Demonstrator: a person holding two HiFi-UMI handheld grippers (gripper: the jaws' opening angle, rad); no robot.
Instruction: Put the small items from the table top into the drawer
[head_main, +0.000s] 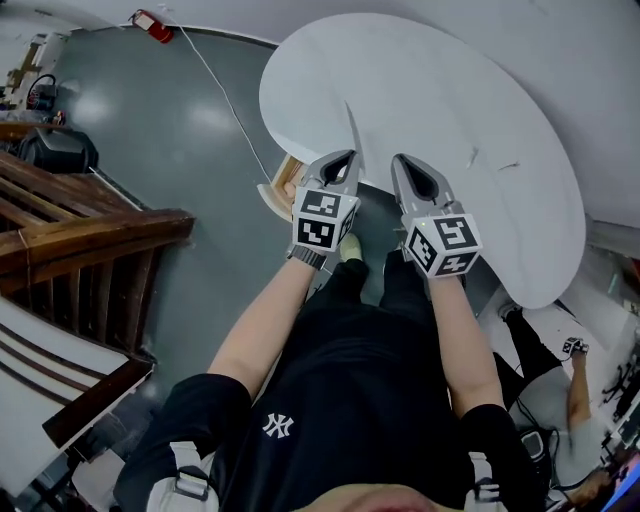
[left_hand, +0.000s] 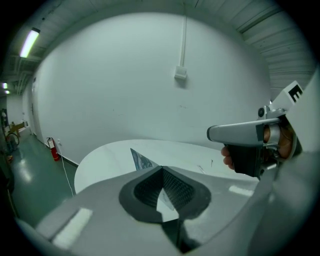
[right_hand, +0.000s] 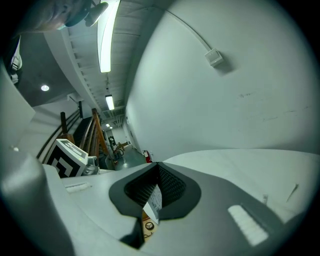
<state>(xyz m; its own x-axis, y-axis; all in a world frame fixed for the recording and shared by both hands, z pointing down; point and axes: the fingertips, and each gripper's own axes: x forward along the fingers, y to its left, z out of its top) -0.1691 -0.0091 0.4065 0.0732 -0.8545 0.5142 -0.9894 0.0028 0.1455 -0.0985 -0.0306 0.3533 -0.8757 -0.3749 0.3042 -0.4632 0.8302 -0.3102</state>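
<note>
Black shirt (head_main: 350, 400) fills the bottom of the head view, with both forearms reaching up the frame. The left gripper (head_main: 343, 160) and right gripper (head_main: 412, 165) sit side by side at the near edge of the round white table (head_main: 450, 90). A thin card (head_main: 351, 130) stands on edge on the table just above and between them. The drawer (head_main: 282, 188) juts out open at the table's lower left rim, beside the left gripper. Two small items (head_main: 472, 155) lie on the table top right of centre.

From the left gripper view, the left gripper (left_hand: 161, 169) has its jaws closed tip to tip, with nothing clamped that I can see. The card (left_hand: 141, 160) rises just beyond the tips, and the right gripper (left_hand: 215, 133) shows at the right edge.

From the right gripper view, the right gripper (right_hand: 158, 164) is likewise clenched tip to tip. Through the hollow of its pads a printed card (right_hand: 155, 199) shows, with the drawer (right_hand: 148, 226) below it. Small items (right_hand: 292, 190) lie at the frame's lower right.
</note>
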